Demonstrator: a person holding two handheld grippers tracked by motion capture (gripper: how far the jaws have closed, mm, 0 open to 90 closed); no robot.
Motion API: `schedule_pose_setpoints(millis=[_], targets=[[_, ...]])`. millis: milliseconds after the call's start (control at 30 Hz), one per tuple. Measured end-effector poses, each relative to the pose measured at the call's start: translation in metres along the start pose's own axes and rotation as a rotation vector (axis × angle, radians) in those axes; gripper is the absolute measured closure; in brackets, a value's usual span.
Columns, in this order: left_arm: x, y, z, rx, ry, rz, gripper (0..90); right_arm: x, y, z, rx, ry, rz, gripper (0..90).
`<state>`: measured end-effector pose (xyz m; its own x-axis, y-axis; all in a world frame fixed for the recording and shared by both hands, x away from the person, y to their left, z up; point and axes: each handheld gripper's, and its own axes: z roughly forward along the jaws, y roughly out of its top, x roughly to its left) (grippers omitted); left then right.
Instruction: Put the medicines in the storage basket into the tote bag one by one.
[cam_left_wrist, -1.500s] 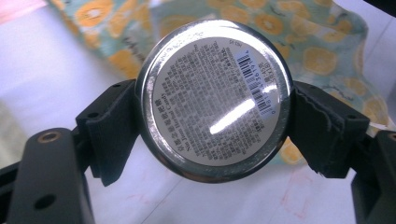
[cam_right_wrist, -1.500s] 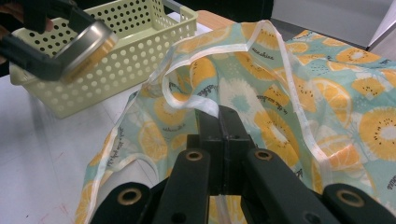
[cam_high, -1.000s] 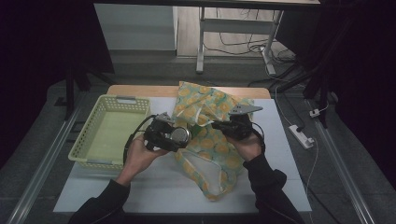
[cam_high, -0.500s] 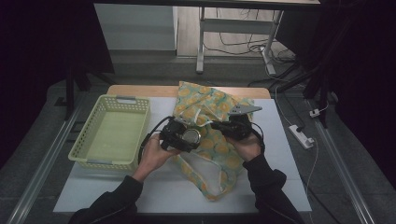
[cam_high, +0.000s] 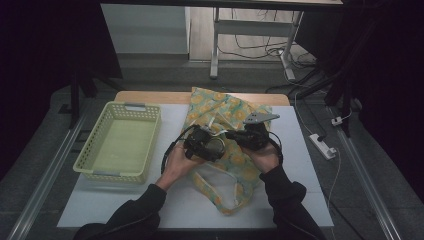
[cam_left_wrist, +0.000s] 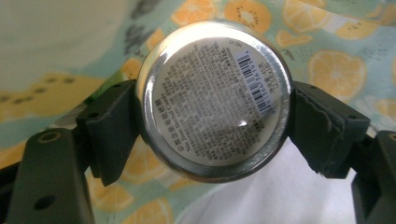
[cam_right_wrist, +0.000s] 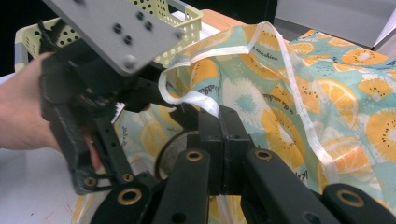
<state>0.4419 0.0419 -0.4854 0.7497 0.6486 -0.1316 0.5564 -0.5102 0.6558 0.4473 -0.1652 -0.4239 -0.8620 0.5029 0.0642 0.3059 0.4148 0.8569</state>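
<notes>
A pale yellow-green basket (cam_high: 120, 140) sits toward the tabletop's (cam_high: 310, 165) left edge — handles at both ends. Beyond the right edge, a white power strip (cam_high: 322, 145) lies on the floor — its cable trailing.

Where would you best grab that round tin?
Judging by the tin's shape, across its curved side wall, one jaw on each opposite side. The left gripper grips it that way, flat labelled face toward its camera. The flat round faces offer no edge, so coming in from the rim looks surest.
</notes>
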Motion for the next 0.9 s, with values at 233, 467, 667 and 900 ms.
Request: schedule_pose_setpoints(millis=[233, 467, 667, 900], targets=[[0.012, 0.002, 0.01, -0.003, 0.026, -0.021, 21.1, 0.0, -0.001, 0.001, 0.005, 0.0, 0.001, 89.8], [0.022, 0.006, 0.017, -0.008, 0.053, -0.041, 21.1, -0.001, -0.002, 0.004, 0.016, 0.0, 0.001, 89.8], [0.023, 0.007, 0.027, -0.004, 0.094, -0.041, 21.0, -0.001, -0.003, 0.006, 0.023, 0.0, 0.004, 89.8], [0.025, 0.006, 0.037, 0.005, 0.119, -0.039, 20.8, -0.001, -0.004, 0.008, 0.033, -0.002, 0.004, 89.8]])
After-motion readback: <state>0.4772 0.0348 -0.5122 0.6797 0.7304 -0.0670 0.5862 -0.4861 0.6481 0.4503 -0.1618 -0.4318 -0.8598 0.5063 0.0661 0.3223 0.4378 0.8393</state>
